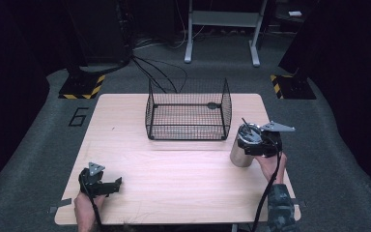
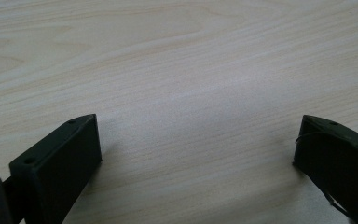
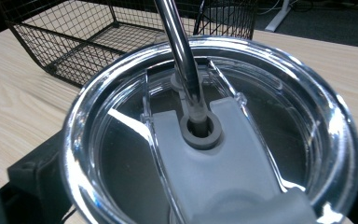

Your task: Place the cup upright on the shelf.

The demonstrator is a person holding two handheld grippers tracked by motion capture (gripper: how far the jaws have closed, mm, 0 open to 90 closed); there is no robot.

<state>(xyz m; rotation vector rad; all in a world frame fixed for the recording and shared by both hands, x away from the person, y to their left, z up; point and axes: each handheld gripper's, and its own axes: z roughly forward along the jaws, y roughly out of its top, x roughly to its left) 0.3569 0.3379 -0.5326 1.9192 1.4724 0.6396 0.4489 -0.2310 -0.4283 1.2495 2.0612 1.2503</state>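
Two grippers were in my hands. My right gripper was clamped around a steel tumbler standing on the bench at its right side, just beside the wire basket. Its clear lid carried a metal straw. My left gripper rested near the bench's front left corner, jaws spread apart over bare wood.

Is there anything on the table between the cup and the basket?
Nothing visible. The right gripper holds the cup just right of the basket, and only bare table lies between them. The basket's wire wall on that side stands upright, so the cup would probably have to go over it.
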